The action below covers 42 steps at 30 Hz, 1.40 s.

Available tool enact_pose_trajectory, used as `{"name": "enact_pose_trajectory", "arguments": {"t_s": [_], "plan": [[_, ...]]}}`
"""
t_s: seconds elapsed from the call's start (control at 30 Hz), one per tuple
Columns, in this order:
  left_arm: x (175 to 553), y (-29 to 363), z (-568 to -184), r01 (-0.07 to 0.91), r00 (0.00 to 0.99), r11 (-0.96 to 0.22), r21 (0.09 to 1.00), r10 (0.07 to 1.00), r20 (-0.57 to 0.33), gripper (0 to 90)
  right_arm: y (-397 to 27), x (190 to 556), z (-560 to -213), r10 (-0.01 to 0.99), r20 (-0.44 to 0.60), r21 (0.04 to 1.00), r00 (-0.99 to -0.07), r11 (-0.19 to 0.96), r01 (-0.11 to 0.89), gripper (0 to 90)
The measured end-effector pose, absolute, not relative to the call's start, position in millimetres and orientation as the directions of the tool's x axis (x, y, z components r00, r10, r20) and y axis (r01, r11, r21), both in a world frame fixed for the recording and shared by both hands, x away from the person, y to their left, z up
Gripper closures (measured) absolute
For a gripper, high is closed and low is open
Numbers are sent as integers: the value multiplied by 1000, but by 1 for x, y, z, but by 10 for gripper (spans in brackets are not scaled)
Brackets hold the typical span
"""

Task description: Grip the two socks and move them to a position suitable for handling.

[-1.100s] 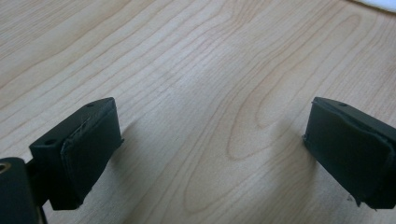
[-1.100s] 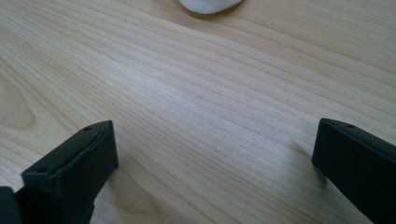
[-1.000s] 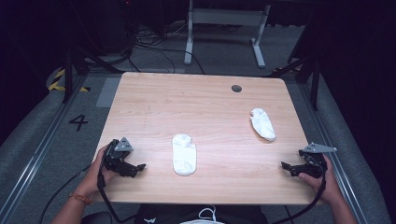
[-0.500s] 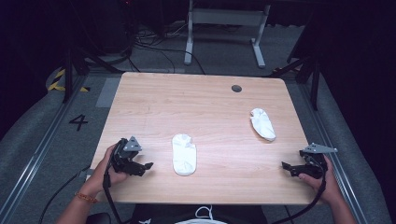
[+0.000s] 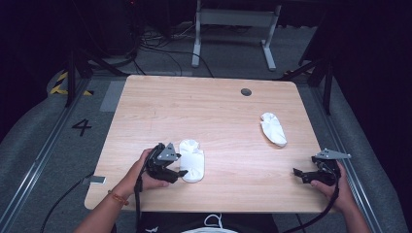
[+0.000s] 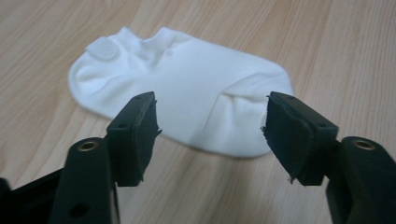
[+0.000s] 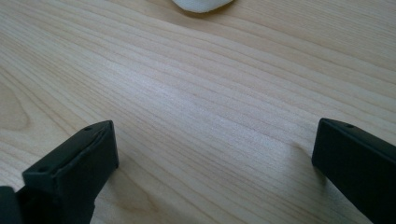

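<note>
Lab: floor rails (image 5: pixel 46 150), trailing cables (image 5: pixel 160 48)

Handheld grippers, black two-jaw type

Left gripper (image 5: pixel 180 173) and right gripper (image 5: pixel 296 172): black bodies, grey three-cornered top plates, black trailing cables. Blocky black jaw pads, brass-ringed screw holes behind them. Orange band on left wrist, forearms bare.

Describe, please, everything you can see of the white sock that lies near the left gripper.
The short white fabric ankle sock lies flat on the light wooden table, near its front edge. It looks soft and knitted, with a ribbed cuff opening, a small ribbed tab at the heel and a rounded toe. A fold creases it near the toe. The left gripper has been closing beside it; its black fingers frame the sock's near edge without pressing it.
</note>
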State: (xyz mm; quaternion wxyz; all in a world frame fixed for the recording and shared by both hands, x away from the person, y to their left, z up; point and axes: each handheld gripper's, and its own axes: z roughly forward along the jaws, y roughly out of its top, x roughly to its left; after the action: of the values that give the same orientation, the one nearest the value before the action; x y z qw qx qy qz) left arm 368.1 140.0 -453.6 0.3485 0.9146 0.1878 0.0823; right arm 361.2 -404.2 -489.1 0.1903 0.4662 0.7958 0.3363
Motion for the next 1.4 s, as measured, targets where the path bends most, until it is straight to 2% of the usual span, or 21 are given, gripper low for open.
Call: {"name": "enact_pose_trajectory", "arguments": {"t_s": [0.23, 0.43, 0.5, 0.53, 0.57, 0.67, 0.77, 0.83, 0.93, 0.97, 1.17, 1.27, 1.33, 1.4], "plan": [[376, 118, -468, 276, 934, -718, 640, 357, -2, 460, -404, 361, -489, 870, 11, 713, -493, 339, 614, 6], [380, 113, -473, 277, 934, -707, 651, 357, -9, 448, -405, 362, -489, 870, 9, 715, -493, 339, 612, 37], [381, 111, -474, 276, 933, -692, 667, 359, -14, 442, -406, 362, -488, 869, 9, 723, -495, 336, 604, 117], [381, 111, -474, 276, 933, -692, 667, 359, -14, 423, -406, 362, -488, 869, 9, 723, -495, 336, 604, 117], [382, 111, -474, 271, 933, -699, 662, 359, -3, 423, -406, 362, -487, 866, 11, 729, -499, 335, 597, 187], [382, 113, -472, 277, 928, -693, 666, 372, 2, 356, -400, 367, -479, 856, -17, 734, -516, 361, 575, 271], [382, 115, -470, 278, 924, -686, 672, 382, 7, 342, -388, 373, -465, 829, -60, 754, -556, 403, 518, 341], [383, 116, -471, 281, 922, -691, 666, 386, 12, 340, -369, 387, -452, 792, -101, 759, -602, 453, 468, 412], [385, 116, -473, 289, 921, -687, 667, 390, 4, 340, -357, 398, -448, 775, -117, 761, -621, 471, 445, 455], [385, 115, -476, 299, 920, -683, 667, 392, -10, 335, -344, 414, -447, 767, -115, 765, -632, 474, 437, 495], [383, 119, -482, 286, 919, -645, 709, 395, -11, 335, -328, 444, -466, 759, -130, 716, -637, 517, 470, 565], [383, 119, -482, 282, 920, -646, 710, 393, -8, 333, -327, 455, -476, 774, -111, 708, -623, 501, 497, 691], [383, 119, -482, 282, 920, -646, 710, 391, -9, 332, -327, 454, -475, 763, -109, 697, -637, 515, 498, 838], [383, 119, -482, 286, 918, -644, 709, 395, -12, 332, -327, 452, -474, 756, -86, 700, -649, 510, 501, 848]]}}
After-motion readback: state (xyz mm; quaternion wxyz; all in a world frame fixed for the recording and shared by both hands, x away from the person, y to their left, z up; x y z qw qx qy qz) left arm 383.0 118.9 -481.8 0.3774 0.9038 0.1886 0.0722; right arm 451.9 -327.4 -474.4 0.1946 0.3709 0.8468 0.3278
